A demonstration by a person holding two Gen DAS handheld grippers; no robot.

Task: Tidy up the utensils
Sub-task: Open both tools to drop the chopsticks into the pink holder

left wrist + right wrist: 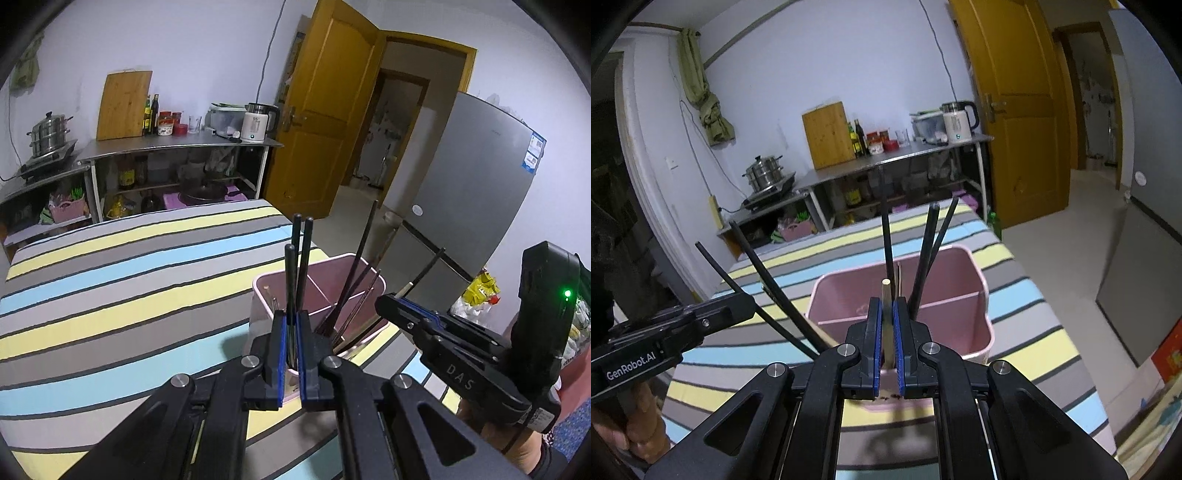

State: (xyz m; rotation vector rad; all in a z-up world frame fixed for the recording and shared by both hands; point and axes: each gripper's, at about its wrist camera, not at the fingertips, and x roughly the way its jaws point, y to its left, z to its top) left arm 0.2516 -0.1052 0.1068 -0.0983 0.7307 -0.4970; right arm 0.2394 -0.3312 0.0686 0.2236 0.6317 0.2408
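Insertion step: left gripper point(291, 325) clamps thin black chopsticks point(300, 258), right gripper point(889, 321) clamps a pale wooden chopstick point(886, 314), both above the pink plastic divided holder point(975, 291) on the striped tablecloth point(110, 280). Next, probably lower into compartments, then release.

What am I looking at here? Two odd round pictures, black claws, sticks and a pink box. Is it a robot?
No robot: a person holds a hand tool with two fingers in each hand, and each tool carries a wide-angle camera looking along its fingers. One picture comes from the left gripper, the other from the right gripper. On the striped tablecloth stands a pink divided utensil box already holding dark chopsticks. The left gripper is shut on black chopsticks; the right one is shut on a pale wooden chopstick. Both hang above the box.
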